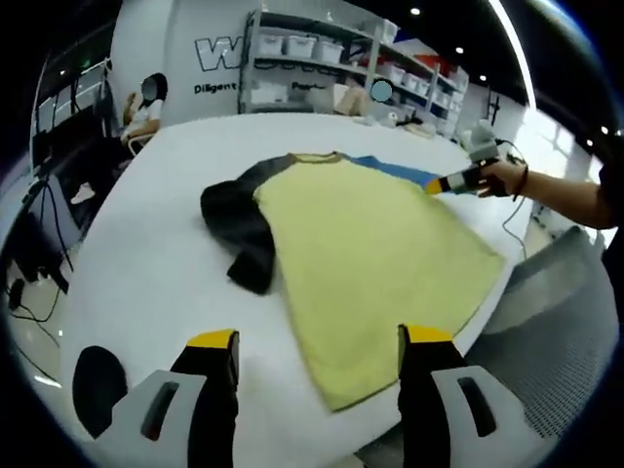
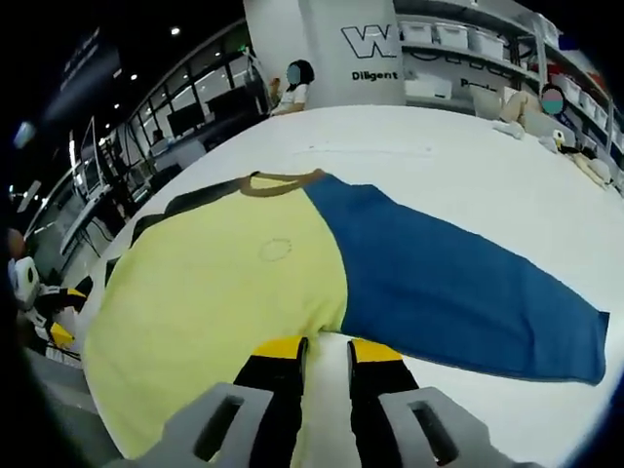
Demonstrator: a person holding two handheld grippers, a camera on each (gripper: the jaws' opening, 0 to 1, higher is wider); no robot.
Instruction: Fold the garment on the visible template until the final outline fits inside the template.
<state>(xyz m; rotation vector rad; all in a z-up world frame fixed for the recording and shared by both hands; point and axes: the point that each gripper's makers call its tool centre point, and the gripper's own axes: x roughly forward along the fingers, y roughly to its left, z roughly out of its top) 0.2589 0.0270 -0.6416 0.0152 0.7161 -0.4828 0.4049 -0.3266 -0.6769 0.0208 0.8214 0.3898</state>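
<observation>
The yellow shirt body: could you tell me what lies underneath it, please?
The white table shows around the yellow shirt body; whatever lies directly beneath, template included, is covered.

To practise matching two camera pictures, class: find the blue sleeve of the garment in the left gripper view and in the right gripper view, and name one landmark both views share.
Left gripper view: the blue sleeve is a thin strip right of centre, behind the yellow body.
Right gripper view: the blue sleeve spreads wide from centre to the right edge.
Shared landmark: the brownish collar.
</observation>
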